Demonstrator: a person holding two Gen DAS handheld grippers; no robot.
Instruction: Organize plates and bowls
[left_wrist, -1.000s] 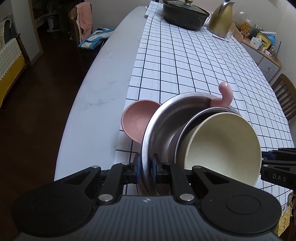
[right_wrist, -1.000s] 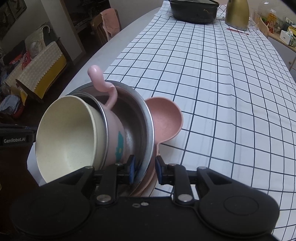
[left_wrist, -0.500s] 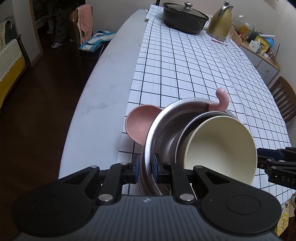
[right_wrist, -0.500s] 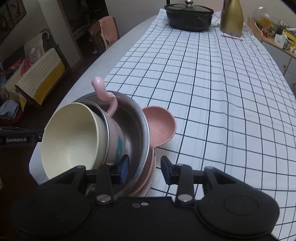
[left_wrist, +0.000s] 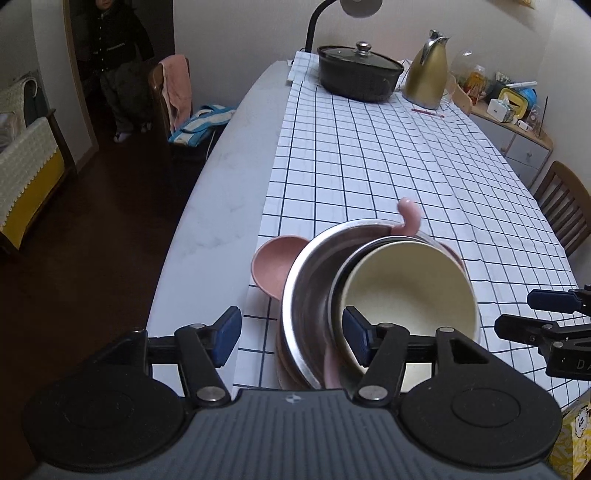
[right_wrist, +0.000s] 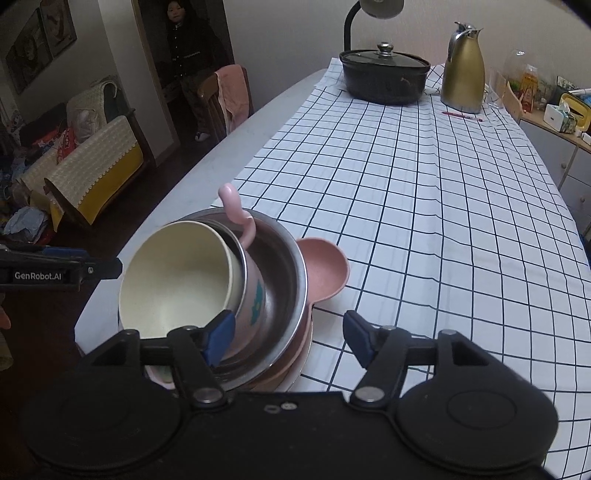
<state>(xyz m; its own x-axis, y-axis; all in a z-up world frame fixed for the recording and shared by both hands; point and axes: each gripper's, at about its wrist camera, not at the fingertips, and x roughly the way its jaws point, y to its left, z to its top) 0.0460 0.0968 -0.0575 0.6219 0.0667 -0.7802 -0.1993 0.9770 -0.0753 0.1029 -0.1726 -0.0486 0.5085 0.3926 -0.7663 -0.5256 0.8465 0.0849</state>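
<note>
A nested stack stands at the near left corner of the checked tablecloth (left_wrist: 388, 162). In it, a steel bowl (left_wrist: 308, 284) (right_wrist: 284, 273) holds a tilted pink cup (right_wrist: 255, 291) with a curled handle (left_wrist: 410, 219), and a cream bowl (left_wrist: 406, 295) (right_wrist: 177, 280) lies in the cup. Under the steel bowl lies a pink eared dish (left_wrist: 271, 267) (right_wrist: 327, 267). My left gripper (left_wrist: 291, 334) is opening, its pads standing off either side of the steel bowl's left rim. My right gripper (right_wrist: 289, 336) is opening too, astride the right rim with its pads clear of it.
A black lidded pot (left_wrist: 358, 77), a gold kettle (left_wrist: 424, 74) and a lamp stand at the table's far end. A chair (left_wrist: 171, 96) draped with a pink towel is on the left, another chair (left_wrist: 565, 206) on the right. A person (right_wrist: 188, 51) stands in the doorway.
Both grippers were shut on the steel bowl's rim. They have let go, spread their jaws and drawn back and upward. The stack stays on the table.
</note>
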